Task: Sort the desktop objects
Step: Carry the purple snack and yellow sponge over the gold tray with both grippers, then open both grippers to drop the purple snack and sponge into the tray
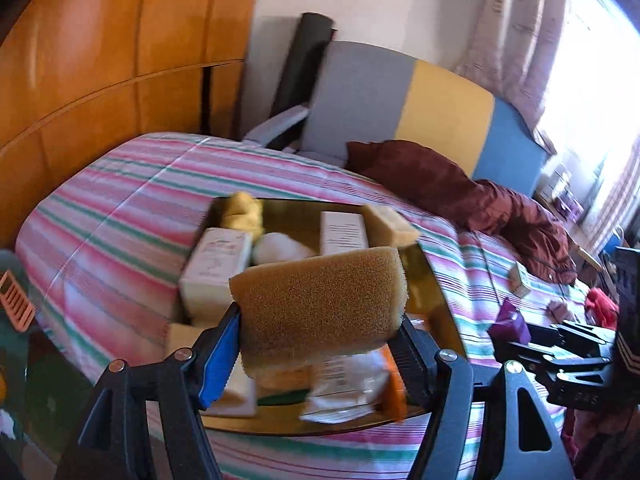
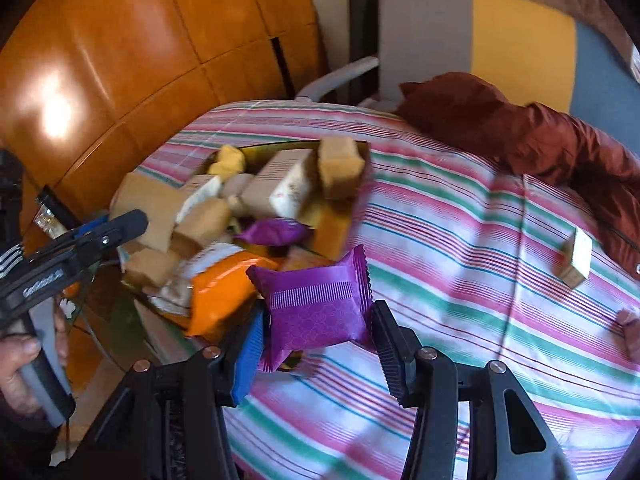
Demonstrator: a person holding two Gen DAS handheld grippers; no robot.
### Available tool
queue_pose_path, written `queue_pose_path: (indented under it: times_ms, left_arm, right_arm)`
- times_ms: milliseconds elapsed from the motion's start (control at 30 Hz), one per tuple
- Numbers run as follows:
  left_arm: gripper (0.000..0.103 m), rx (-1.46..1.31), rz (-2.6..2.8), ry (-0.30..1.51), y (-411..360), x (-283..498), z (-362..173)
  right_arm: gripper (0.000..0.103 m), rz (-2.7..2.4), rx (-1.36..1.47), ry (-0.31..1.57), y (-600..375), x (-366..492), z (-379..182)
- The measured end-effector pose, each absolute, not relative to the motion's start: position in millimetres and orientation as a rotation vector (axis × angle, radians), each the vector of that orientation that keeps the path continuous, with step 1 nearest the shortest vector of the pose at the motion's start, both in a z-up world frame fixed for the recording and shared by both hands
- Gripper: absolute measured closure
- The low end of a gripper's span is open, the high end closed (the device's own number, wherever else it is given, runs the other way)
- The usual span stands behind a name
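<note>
Tan porous foam sponge [image 1: 320, 300] clamped in left gripper [image 1: 320, 336], above gold tray [image 1: 434, 280]. Shiny purple snack packet [image 2: 318, 304] clamped in right gripper [image 2: 320, 340], near tray. Small cream box [image 2: 576, 258] on bed, well apart from tray; sorting prob. unfinished.

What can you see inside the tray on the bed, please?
The tray holds sponge blocks, white boxes, a purple packet and an orange packet; anything beneath the pile is covered.

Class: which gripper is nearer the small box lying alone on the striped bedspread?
Probably right. The right gripper, shut on the purple packet, is over the bedspread beside the tray; the small box lies farther right. The left gripper holds a sponge over the tray.
</note>
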State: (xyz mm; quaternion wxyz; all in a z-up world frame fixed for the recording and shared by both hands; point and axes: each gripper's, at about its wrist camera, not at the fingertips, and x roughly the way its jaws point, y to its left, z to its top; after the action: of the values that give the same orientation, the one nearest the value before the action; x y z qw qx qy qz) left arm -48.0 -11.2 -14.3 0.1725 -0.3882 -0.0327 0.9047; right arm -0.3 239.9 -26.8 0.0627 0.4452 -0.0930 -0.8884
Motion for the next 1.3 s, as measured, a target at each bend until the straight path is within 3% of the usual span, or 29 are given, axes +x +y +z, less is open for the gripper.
queue_pose_path:
  times_ms: [433,600,1133,1300]
  left_arm:
    - [0.033,-1.097,2.560,-0.109,-8.1,-68.1,-19.8]
    - [0.032,-1.117,2.531,-0.095,5.5,-84.6,-24.7]
    - [0.029,-1.209,2.503,-0.002,32.0,-100.3,-53.0]
    - [0.020,-1.188,2.508,-0.020,31.2,-100.7,-48.5]
  right_arm:
    - [0.050,-2.686,1.260,-0.321,215.3,-50.7,-12.8]
    - [0.029,-2.715,1.235,-0.450,223.6,-75.2,-13.4]
    - [0.027,-2.717,1.304,-0.509,237.3,-42.0,-32.7]
    - [0.026,-2.714,1.316,-0.523,234.1,-34.1,-37.5]
